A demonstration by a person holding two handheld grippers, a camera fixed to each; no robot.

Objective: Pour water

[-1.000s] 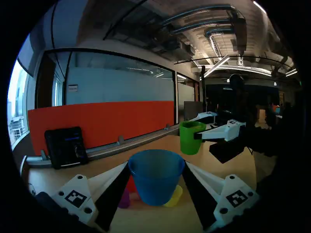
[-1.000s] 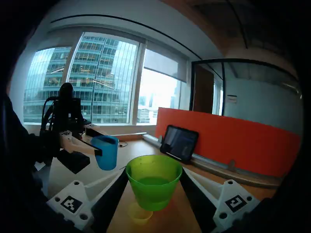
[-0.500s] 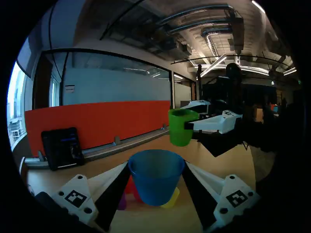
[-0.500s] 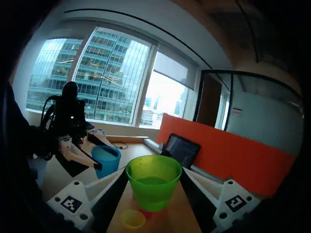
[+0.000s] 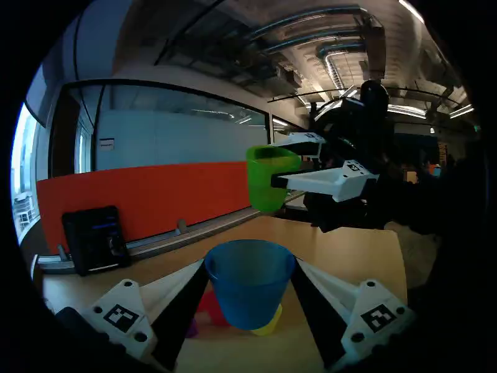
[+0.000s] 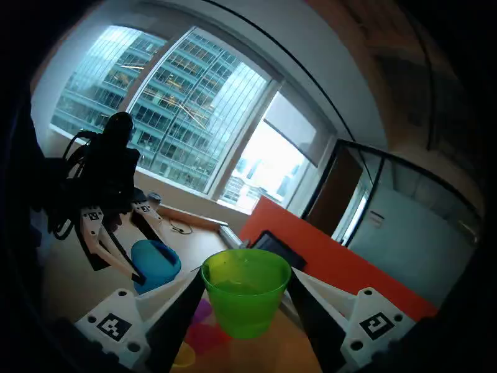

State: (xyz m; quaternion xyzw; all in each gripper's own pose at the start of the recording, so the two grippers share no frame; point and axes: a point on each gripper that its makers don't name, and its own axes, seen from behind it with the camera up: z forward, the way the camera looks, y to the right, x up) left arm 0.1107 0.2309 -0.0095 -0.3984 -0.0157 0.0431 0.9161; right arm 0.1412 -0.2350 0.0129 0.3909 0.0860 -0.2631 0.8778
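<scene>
My left gripper [image 5: 250, 292] is shut on a blue cup [image 5: 250, 281], held upright above the wooden table [image 5: 348, 252]. In the left gripper view the green cup [image 5: 268, 175] hangs up and to the right of the blue one, tilted toward it in the other gripper [image 5: 297, 160]. My right gripper [image 6: 245, 301] is shut on that green cup [image 6: 245, 297], which holds some water. In the right gripper view the blue cup [image 6: 154, 266] sits lower left between the other gripper's fingers [image 6: 115, 252].
Small coloured cups, one red [image 5: 210, 308] and one yellow [image 5: 268, 323], lie on the table under the blue cup. A dark tablet [image 5: 96, 239] leans against the orange partition [image 5: 161, 193]. Large windows [image 6: 155, 130] stand behind the left hand's gripper.
The green cup has risen and moved closer, now above and beside the blue cup, and it is starting to tilt. The blue cup has stayed put.
</scene>
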